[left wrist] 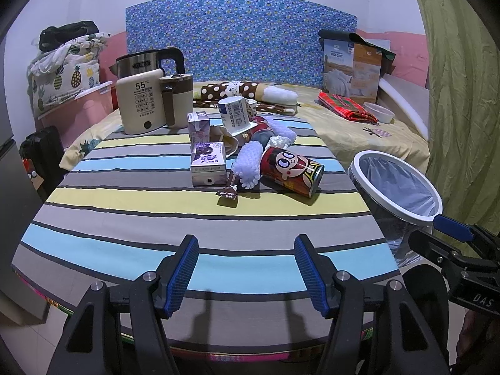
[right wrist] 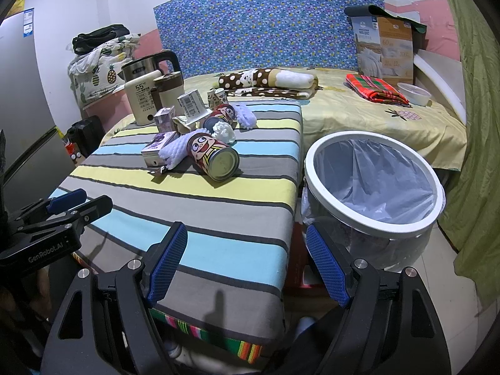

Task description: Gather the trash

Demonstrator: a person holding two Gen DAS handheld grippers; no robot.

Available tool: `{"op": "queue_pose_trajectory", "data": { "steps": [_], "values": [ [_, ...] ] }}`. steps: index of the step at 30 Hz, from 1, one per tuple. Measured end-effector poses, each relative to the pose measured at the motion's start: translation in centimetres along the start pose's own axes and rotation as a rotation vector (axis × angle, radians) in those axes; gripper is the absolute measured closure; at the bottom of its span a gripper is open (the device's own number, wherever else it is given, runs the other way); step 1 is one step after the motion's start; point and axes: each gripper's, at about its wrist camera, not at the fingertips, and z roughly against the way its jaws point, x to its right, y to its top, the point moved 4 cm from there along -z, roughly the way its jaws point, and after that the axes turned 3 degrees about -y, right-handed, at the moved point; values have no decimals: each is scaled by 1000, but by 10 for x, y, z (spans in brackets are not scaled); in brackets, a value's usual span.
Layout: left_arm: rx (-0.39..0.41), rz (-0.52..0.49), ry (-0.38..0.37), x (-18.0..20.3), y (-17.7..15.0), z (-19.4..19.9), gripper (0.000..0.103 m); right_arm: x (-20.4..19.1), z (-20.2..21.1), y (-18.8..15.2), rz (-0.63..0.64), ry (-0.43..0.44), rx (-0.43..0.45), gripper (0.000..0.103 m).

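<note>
Both the left gripper [left wrist: 247, 268] and right gripper [right wrist: 247, 262] gape wide, holding nothing. The left gripper's body reads "GenRobot.AI". A cream appliance [left wrist: 140, 106] shows "55°C".

The left gripper [left wrist: 246, 273] is held level, fingers [left wrist: 184, 268] spread wide, nothing gripped. The right gripper [right wrist: 247, 261] is held alongside at like height, fingers [right wrist: 326, 268] likewise spread and empty.

— What do the tools look like?
— Both the left gripper [left wrist: 247, 272] and right gripper [right wrist: 247, 262] are black, angular frames with silver round screws and blue ribbed finger pads [left wrist: 184, 268]
— Any markings?
— White lettering: "GenRobot.AI" on the left, "DAS" on the right
</note>
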Motion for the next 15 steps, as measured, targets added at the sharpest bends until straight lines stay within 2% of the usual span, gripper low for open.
{"op": "queue_pose_trajectory", "data": {
  "steps": [15],
  "values": [
    [-2,9,-11,1,-1,0,40,2,-2,-3,-4,-4,3,23]
  ]
}}
